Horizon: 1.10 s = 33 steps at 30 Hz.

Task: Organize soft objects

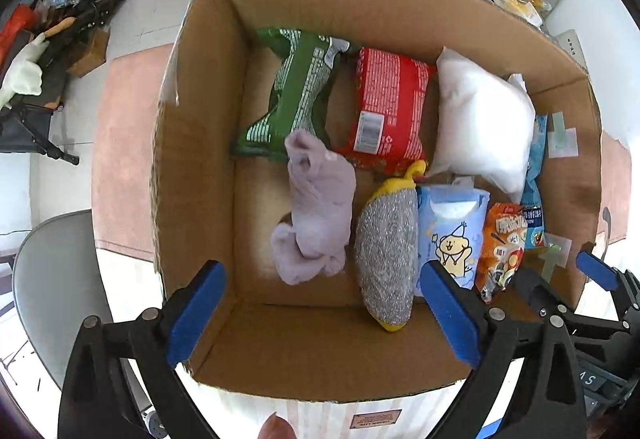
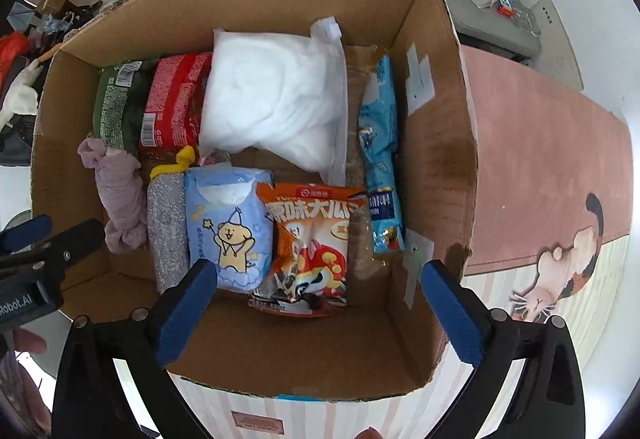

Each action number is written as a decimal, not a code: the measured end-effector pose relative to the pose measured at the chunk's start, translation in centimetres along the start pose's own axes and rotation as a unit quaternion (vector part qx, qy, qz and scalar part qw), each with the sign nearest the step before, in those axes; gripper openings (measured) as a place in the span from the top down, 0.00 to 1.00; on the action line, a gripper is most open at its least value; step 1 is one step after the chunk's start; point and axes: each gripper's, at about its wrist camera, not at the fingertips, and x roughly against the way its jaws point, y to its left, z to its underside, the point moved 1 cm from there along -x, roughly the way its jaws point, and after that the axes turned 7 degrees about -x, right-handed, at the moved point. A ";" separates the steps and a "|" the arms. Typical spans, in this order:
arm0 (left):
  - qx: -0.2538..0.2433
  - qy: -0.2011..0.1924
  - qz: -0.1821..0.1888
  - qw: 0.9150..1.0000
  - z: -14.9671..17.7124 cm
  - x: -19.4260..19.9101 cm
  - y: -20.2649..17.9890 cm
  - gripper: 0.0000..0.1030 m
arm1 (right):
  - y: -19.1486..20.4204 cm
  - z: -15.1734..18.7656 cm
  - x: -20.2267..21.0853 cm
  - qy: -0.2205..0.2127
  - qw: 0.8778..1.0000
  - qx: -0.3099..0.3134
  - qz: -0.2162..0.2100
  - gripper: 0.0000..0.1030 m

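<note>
Cardboard box [image 1: 208,87] fills the frame. Left to right inside: green packet [image 1: 292,99], lilac cloth [image 1: 316,215], scouring sponge [image 1: 386,247], blue tissue pack [image 1: 452,223], orange snack bag [image 2: 312,239]. Left gripper [image 1: 324,315] and right gripper [image 2: 316,311] gape wide, empty, above the near wall. Risk: the upright snack bag, probably only leaning, topples if a finger brushes it.

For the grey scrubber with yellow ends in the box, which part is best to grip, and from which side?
Probably the middle of the scrubber, from straight above. It lies long and narrow between the purple cloth and the blue tissue pack, so the fingers should go across its narrow width, one into each side gap.
</note>
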 end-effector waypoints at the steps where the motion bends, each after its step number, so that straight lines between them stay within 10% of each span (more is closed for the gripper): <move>1: 0.000 -0.002 0.000 1.000 0.2 0.1 -0.2 0.03 | -0.1 0.1 0.1 -0.001 1.000 -0.001 0.000 0.00; 13: -0.027 -0.113 -0.029 0.993 4.9 8.6 -2.6 0.03 | -1.3 4.3 6.9 -0.070 0.997 -0.005 -0.015 0.00; 33: -0.021 -0.261 -0.059 0.963 21.1 23.3 -4.2 0.03 | -3.4 20.8 25.8 -0.237 0.970 0.018 -0.049 0.00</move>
